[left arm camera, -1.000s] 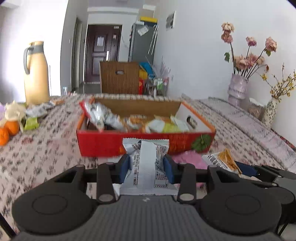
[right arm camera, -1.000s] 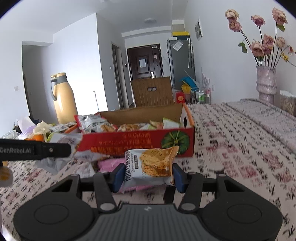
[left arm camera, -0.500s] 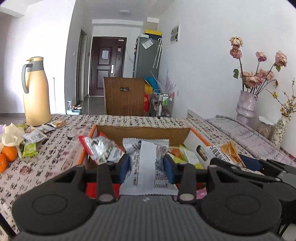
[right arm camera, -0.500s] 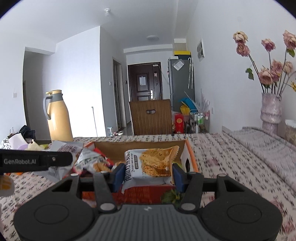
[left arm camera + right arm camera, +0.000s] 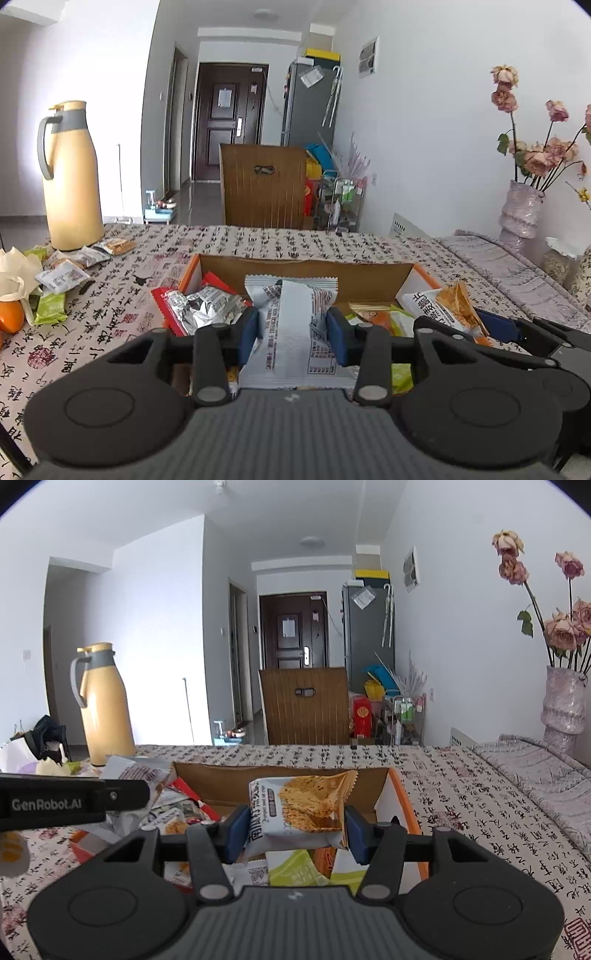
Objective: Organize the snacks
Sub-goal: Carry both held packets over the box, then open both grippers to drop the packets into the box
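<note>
My left gripper (image 5: 291, 334) is shut on a white snack packet (image 5: 291, 332) printed with grey and red text, held over the open orange cardboard box (image 5: 306, 269). My right gripper (image 5: 295, 827) is shut on a white and orange cracker packet (image 5: 301, 805), held above the same box (image 5: 280, 779). Inside the box lie several packets, among them a silver and red one (image 5: 201, 306) and green ones (image 5: 295, 871). The right gripper with its packet (image 5: 443, 304) shows at the right of the left wrist view; the left gripper's arm (image 5: 70, 805) crosses the left of the right wrist view.
A yellow thermos jug (image 5: 70, 177) stands at the table's far left, with loose packets (image 5: 70, 266) and an orange (image 5: 11, 317) near it. A vase of dried roses (image 5: 522, 210) stands at the far right. A wooden chair back (image 5: 264, 184) is beyond the patterned tablecloth (image 5: 295, 240).
Both grippers have carried their packets forward and slightly up, from in front of the box's red front wall to over its open inside. Neither grip has changed.
</note>
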Demonstrator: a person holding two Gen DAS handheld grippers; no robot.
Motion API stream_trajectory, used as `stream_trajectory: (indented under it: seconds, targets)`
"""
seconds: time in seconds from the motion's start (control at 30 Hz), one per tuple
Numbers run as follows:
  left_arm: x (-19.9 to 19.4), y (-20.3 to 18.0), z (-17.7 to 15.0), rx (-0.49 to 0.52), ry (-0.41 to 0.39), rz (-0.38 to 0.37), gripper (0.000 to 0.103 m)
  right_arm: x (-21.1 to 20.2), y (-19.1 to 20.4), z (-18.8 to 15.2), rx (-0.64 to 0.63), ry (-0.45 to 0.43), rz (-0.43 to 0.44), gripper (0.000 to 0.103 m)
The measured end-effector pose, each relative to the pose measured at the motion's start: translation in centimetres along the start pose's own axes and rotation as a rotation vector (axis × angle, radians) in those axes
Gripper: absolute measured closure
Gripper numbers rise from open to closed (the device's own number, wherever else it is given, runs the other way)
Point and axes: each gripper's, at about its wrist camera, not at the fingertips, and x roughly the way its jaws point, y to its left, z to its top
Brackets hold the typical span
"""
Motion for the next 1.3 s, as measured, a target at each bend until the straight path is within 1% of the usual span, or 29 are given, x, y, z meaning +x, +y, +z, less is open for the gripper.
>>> stream_trajectory:
  seconds: [0.23, 0.33, 0.37, 0.4, 0.43, 0.47, 0.5, 0.53, 0.57, 0.6, 0.73, 1.03, 1.3]
  targets:
    - [2.3, 0.0, -0.1, -0.004, 0.061, 0.004, 0.062, 2.4, -0.5, -0.4, 0.013, 0.077, -0.006, 0.048]
    - [2.7, 0.0, -0.2, -0.005, 0.073, 0.012, 0.062, 3.0, -0.7, -0.7, 0.022, 0.1, -0.009, 0.045]
    - [2.8, 0.0, -0.2, -0.007, 0.075, 0.014, 0.06, 3.1, -0.9, -0.8, 0.023, 0.105, -0.009, 0.043]
    - [2.9, 0.1, -0.2, -0.009, 0.08, 0.018, 0.053, 3.2, -0.9, -0.8, 0.024, 0.111, -0.009, 0.038]
    - [2.9, 0.2, -0.1, -0.013, 0.085, 0.022, 0.046, 3.2, -1.0, -0.8, 0.024, 0.116, -0.009, 0.037]
    - [2.9, 0.3, -0.1, -0.021, 0.087, 0.027, 0.026, 3.3, -0.9, -0.8, 0.021, 0.122, -0.011, 0.03]
    - [2.8, 0.5, -0.1, -0.031, 0.083, 0.034, 0.013, 3.3, -0.9, -0.8, 0.02, 0.125, -0.014, 0.018]
    - [2.6, 0.6, -0.1, -0.04, 0.074, 0.048, 0.008, 3.2, -0.9, -0.8, 0.02, 0.125, -0.021, 0.012]
    - [2.4, 0.8, 0.0, -0.046, 0.07, 0.062, 0.0, 3.1, -0.9, -0.8, 0.021, 0.122, -0.031, 0.001]
    - [2.3, 1.0, 0.1, -0.054, 0.069, 0.067, 0.0, 2.9, -1.0, -0.8, 0.024, 0.118, -0.042, 0.0]
    - [1.7, 1.9, 0.2, -0.083, 0.078, 0.073, 0.0, 2.4, -1.7, -0.7, 0.049, 0.121, -0.057, 0.0]
    - [-0.5, 2.9, -0.5, -0.112, 0.074, 0.076, 0.0, -0.2, -1.9, -1.5, 0.052, 0.12, -0.054, 0.0]
    - [-2.8, 3.6, -2.6, -0.104, 0.094, 0.063, 0.0, -3.1, -1.7, -3.1, 0.037, 0.131, -0.034, 0.0]
